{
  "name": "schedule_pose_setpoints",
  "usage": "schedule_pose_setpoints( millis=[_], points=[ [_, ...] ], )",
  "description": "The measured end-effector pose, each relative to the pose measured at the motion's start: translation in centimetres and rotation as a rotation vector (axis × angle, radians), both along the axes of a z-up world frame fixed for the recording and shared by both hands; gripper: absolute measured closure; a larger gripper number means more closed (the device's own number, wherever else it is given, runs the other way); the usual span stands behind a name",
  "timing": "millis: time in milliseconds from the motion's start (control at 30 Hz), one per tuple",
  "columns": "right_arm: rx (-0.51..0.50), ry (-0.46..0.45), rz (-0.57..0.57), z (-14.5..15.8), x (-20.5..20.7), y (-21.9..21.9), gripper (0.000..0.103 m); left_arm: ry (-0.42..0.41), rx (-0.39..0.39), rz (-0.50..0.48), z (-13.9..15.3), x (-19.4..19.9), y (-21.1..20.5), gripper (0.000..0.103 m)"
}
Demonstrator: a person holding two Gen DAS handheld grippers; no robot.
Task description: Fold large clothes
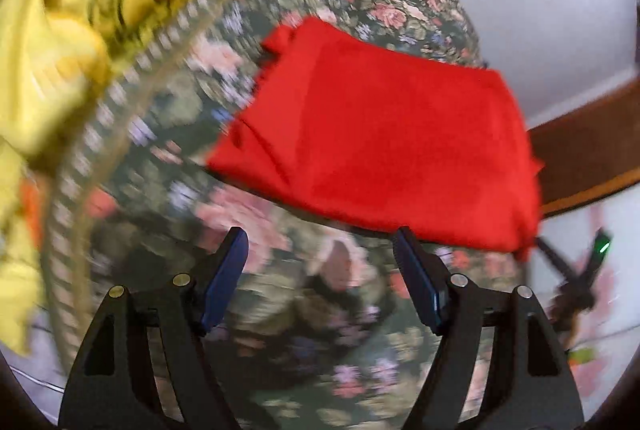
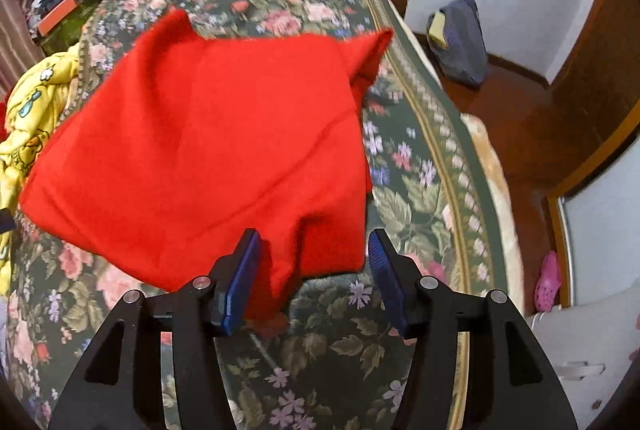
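Note:
A red garment [image 2: 208, 133] lies folded on the floral bedspread [image 2: 404, 205]. In the right wrist view its near corner hangs down between the blue pads of my right gripper [image 2: 314, 244]. The left pad [image 2: 244, 270] sits against the cloth, while the right pad [image 2: 384, 270] stands a little clear of it, so the jaws do not clamp it. In the blurred left wrist view the red garment [image 1: 380, 149] lies just beyond my left gripper [image 1: 320, 250], which is wide open with only bedspread [image 1: 300, 310] between its fingers.
A yellow cartoon-print cloth [image 1: 52, 69] is bunched at the bed's left side [image 2: 28, 117]. The bed's right edge [image 2: 480, 165] drops to a wooden floor with a blue-grey bag [image 2: 460, 37] and a pink shoe [image 2: 548, 282]. Boxes and clutter [image 2: 60, 1] stand at the back left.

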State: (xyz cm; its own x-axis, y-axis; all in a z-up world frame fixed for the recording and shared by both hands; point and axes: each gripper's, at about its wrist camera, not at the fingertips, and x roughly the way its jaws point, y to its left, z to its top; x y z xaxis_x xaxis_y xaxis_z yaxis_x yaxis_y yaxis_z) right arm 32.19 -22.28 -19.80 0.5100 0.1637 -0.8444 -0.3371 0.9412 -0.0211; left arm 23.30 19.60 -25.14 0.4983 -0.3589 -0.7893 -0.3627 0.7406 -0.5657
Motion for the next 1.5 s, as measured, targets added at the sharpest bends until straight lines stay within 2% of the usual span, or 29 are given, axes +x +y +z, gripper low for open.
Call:
schedule_pose_setpoints(
  millis=[33, 100, 333, 433, 533, 567, 633, 667, 700, 767, 900, 1133, 1233, 1367, 1500],
  points=[
    [-0.002, -0.014, 0.004, 0.4, -0.2, 0.2, 0.051, 0.003, -0.067, 0.016, -0.7, 0.3, 0.0, 0.029],
    [0.003, -0.034, 0.017, 1.1, -0.4, 0.6, 0.051, 0.012, -0.125, 0.046, -1.7, 1.0, -0.1, 0.029],
    [0.011, -0.065, 0.058, 2.1, -0.6, 2.4, 0.051, -0.08, -0.284, 0.132, -3.7, 4.6, 0.1, 0.029],
    [0.005, -0.075, 0.077, 2.6, -0.1, 3.7, 0.051, -0.112, -0.31, 0.21, -4.4, 6.1, 0.7, 0.029],
    [0.015, -0.081, 0.094, 3.1, 0.3, 4.8, 0.051, -0.123, -0.263, 0.278, -4.5, 7.9, 1.2, 0.029],
    [0.02, -0.084, 0.103, 3.2, 0.5, 5.4, 0.051, -0.115, -0.245, 0.294, -4.6, 8.3, 1.3, 0.035],
    [0.025, -0.09, 0.122, 3.4, 0.7, 6.5, 0.051, -0.067, -0.19, 0.328, -5.0, 9.4, 1.5, 0.054],
    [0.024, -0.093, 0.131, 3.5, 0.8, 7.0, 0.051, -0.037, -0.153, 0.334, -5.4, 10.0, 1.5, 0.071],
    [0.021, -0.094, 0.14, 3.5, 0.9, 7.5, 0.051, -0.017, -0.123, 0.33, -5.7, 10.6, 1.6, 0.084],
    [0.015, -0.087, 0.157, 3.4, 1.1, 8.7, 0.051, -0.019, -0.084, 0.319, -5.6, 11.0, 1.8, 0.094],
    [0.033, -0.073, 0.195, 3.6, 1.2, 10.7, 0.051, -0.136, -0.014, 0.351, -2.2, 8.9, 2.2, 0.095],
    [0.034, -0.045, 0.294, 3.4, 1.0, 16.0, 0.051, -0.321, 0.314, 0.353, 6.9, 3.7, 1.7, 0.095],
    [0.034, -0.012, 0.338, 2.3, 0.6, 18.5, 0.051, -0.357, 0.389, 0.335, 8.9, 2.7, 1.4, 0.095],
    [0.015, 0.04, 0.408, 0.1, -0.5, 21.4, 0.051, -0.394, 0.37, 0.323, 10.5, 2.4, 1.2, 0.095],
    [0.026, 0.08, 0.403, -1.4, -0.7, 21.9, 0.051, -0.412, 0.353, 0.284, 11.1, 3.4, -0.4, 0.095]
  ],
)
